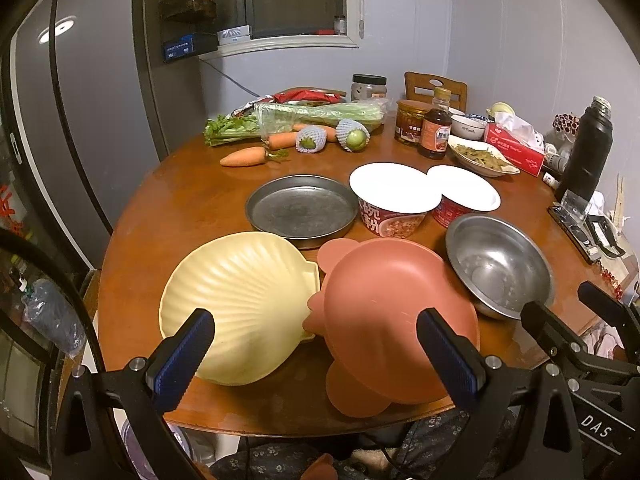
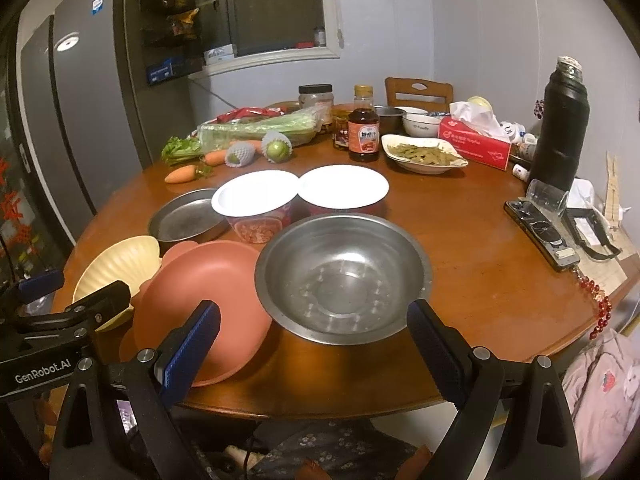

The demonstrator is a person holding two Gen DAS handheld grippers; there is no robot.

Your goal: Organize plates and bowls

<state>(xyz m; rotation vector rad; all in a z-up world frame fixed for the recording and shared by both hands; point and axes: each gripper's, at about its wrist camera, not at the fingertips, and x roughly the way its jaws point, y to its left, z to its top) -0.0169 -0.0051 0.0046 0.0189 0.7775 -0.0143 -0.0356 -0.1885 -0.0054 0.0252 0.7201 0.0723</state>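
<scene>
both tongs stand wide and hold nothing: left gripper [image 1: 316, 344] before the terracotta plate [image 1: 384, 320] and cream shell plate [image 1: 240, 304], which touch; right gripper [image 2: 314, 334] before the steel bowl [image 2: 344, 276], just beside the terracotta plate at the round table's [image 2: 480, 264] near edge. behind lie a shallow metal pan [image 1: 300, 210], two lidded noodle cups [image 1: 392, 198], then carrots [image 1: 244, 157].
</scene>
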